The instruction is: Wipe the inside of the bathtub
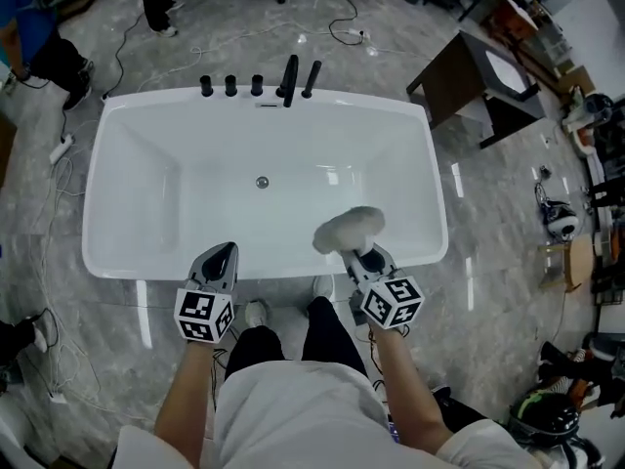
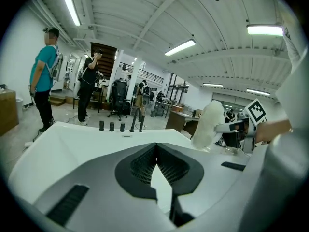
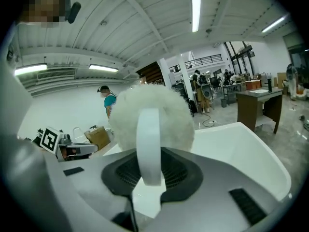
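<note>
Head view: duster (image 1: 349,229) over bathtub (image 1: 186,179)

glossy white throughout the bathtub (image 1: 127,164), black for the taps (image 1: 256,85) on its far rim. woolly off-white for the fluffy pad (image 1: 349,229), plain white for its handle (image 3: 148,144). pale grey on the left tool (image 1: 223,252) and right tool (image 1: 363,255), dark ribbed pads (image 2: 140,166) inside, black-and-white square markers on each cube (image 1: 204,314). grey marbled veining across the floor (image 1: 488,252). dark brown on the cabinet (image 1: 459,76). black trousers (image 1: 327,335), white shirt (image 1: 293,408); teal shirt on a bystander (image 2: 44,66).
</note>
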`<control>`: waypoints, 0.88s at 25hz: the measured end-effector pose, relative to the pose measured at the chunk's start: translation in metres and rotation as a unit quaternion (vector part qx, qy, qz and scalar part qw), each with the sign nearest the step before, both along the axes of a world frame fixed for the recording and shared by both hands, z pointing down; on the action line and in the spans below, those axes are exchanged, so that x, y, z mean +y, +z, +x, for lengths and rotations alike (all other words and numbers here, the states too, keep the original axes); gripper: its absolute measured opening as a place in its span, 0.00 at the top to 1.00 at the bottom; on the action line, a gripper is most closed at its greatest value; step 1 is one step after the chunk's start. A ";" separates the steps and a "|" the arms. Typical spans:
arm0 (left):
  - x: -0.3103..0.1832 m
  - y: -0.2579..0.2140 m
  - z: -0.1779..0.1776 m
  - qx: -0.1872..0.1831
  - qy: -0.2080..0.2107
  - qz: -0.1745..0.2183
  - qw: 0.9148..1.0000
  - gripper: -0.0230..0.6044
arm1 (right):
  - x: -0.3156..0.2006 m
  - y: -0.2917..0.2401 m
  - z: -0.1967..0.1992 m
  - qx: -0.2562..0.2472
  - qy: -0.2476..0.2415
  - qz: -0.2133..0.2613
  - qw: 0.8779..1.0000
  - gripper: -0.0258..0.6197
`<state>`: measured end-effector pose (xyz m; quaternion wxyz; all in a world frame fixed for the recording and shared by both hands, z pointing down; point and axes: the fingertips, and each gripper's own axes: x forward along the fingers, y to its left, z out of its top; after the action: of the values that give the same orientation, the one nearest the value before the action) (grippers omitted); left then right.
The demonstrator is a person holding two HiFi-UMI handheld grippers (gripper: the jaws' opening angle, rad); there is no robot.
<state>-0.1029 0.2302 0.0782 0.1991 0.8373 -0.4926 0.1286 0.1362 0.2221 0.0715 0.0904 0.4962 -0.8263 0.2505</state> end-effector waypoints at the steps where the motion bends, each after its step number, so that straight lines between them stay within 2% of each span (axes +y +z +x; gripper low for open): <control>1: 0.005 -0.006 -0.004 0.000 0.001 0.004 1.000 0.95 | 0.006 -0.009 -0.004 0.000 -0.003 0.004 1.000 0.81; 7: 0.025 -0.035 -0.007 -0.007 0.009 0.029 1.000 0.95 | 0.039 -0.049 -0.021 0.010 -0.040 0.026 0.999 0.81; 11: 0.026 -0.057 0.004 -0.004 0.003 0.044 0.999 0.95 | 0.041 -0.064 -0.008 -0.005 -0.027 0.033 0.999 0.81; 22: 0.022 -0.095 0.058 -0.001 0.004 0.072 0.997 0.95 | 0.021 -0.078 0.021 -0.012 -0.040 0.064 0.997 0.81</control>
<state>-0.0446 0.2527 -0.0164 0.1375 0.8512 -0.4976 0.0942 0.1567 0.2432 -0.0062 0.0586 0.4644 -0.8608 0.1998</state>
